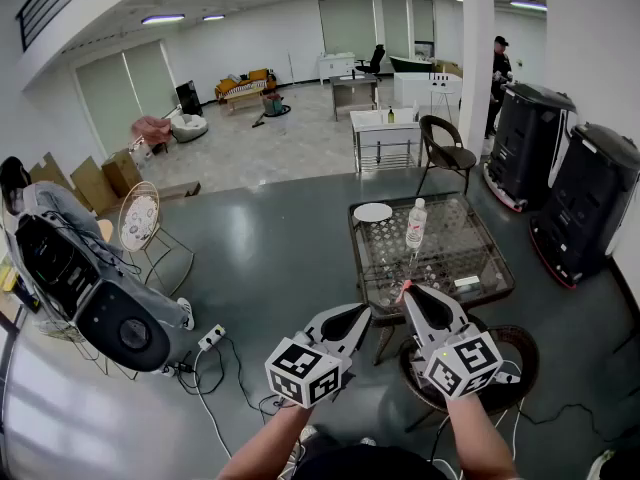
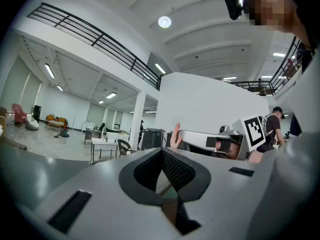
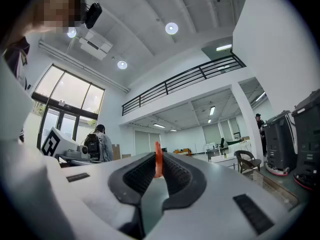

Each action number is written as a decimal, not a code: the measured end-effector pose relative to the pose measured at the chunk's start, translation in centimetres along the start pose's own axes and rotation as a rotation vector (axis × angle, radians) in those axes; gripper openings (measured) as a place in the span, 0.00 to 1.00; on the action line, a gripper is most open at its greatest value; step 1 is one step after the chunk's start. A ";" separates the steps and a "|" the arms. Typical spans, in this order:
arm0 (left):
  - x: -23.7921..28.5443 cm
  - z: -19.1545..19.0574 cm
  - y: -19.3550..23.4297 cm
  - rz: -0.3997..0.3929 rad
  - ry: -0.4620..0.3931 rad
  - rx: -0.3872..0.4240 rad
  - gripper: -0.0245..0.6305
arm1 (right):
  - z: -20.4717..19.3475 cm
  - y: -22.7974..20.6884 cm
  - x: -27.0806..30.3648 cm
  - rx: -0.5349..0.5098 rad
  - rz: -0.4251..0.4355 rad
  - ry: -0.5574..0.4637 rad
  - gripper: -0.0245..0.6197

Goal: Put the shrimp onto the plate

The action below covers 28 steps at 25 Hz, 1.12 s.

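I am holding the right gripper (image 1: pixel 410 294) with its jaws pressed together on the shrimp (image 1: pixel 404 289). In the right gripper view the thin orange-red body (image 3: pixel 158 160) is standing upright between the ribbed pads (image 3: pixel 176 173), and its top is poking above the tips. The shrimp is therefore up in the air in that grip, not on anything. From the head view it is showing against the near edge of the glass table (image 1: pixel 480 265).

The plate (image 1: pixel 373 212) is sitting at the far left corner of that table, white and round, well apart from the shrimp. A clear bottle (image 1: pixel 416 224) is standing upright just to the right of the plate, between it and the middle of the tabletop.

The left gripper (image 1: pixel 362 314) is floating beside the right one, a little lower in the head view, with its tips pointing the same way. Its jaws are meeting at the tips (image 2: pixel 162 151), and only the floor is showing through the diamond gap between the pads (nothing is caught in there). The same view is also catching the right gripper off to the side, with a pinkish curl at its tip.

A round dark wicker chair (image 1: pixel 518 351) is sitting below my right hand.
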<state>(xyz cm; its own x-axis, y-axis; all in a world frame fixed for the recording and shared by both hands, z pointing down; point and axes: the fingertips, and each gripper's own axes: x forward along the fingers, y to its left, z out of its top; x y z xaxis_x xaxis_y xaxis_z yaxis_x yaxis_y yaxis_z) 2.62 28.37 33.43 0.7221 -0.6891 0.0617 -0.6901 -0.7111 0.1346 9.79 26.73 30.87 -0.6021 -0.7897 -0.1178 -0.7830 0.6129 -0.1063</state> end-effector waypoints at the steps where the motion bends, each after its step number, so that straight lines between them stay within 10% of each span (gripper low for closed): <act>1: 0.0 0.1 0.0 -0.001 0.000 0.001 0.05 | 0.0 0.0 0.0 0.004 -0.001 0.000 0.11; 28: 1.9 -1.7 2.3 0.021 0.033 -0.014 0.05 | -1.5 -2.4 2.3 0.029 0.015 0.016 0.11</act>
<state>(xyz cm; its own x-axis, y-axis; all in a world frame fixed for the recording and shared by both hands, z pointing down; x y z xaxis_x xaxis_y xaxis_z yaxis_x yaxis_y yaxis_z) 2.44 25.68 35.49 0.7087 -0.6987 0.0976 -0.7047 -0.6942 0.1466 10.04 23.42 32.32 -0.6164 -0.7806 -0.1034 -0.7691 0.6250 -0.1333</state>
